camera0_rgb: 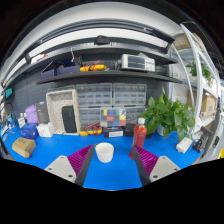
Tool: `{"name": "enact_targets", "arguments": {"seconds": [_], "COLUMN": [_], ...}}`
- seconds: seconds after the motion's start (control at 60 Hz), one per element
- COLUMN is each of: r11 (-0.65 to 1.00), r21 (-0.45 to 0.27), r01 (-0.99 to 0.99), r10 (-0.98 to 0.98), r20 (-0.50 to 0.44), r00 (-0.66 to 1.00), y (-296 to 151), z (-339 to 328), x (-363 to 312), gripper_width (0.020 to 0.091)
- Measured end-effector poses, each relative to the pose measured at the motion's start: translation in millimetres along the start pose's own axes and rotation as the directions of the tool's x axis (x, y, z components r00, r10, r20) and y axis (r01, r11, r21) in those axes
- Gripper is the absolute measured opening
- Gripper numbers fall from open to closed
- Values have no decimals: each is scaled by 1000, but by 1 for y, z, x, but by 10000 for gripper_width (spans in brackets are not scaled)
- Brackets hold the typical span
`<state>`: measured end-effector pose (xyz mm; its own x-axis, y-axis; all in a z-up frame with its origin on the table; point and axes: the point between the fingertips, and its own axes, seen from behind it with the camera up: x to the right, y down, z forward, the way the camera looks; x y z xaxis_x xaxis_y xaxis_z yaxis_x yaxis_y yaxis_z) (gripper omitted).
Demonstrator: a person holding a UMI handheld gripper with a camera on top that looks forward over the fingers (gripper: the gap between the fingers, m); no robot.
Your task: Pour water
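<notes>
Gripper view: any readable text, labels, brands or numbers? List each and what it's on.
None can be read.
Red bottle, just beyond the jaws: its label is too small to read.
White cup, between and ahead of the open jaws of the gripper: no print visible.
Colour chart card at the back of the blue table: colour patches only, no legible characters.
Shelf units behind: any labels are too blurred.
</notes>
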<state>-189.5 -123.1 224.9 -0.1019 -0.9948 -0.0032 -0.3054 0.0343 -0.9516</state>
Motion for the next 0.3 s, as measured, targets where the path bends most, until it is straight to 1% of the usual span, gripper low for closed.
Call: {"name": "enact_targets", "arguments": {"seconds": [0.3], "r11": [1000], "r21": [27], "r01": [5], "r10": [-6], "r20": [22], "r00": [1000], "y": [-13], "z": [-12], "x": [-22], "gripper_width": [795]}}
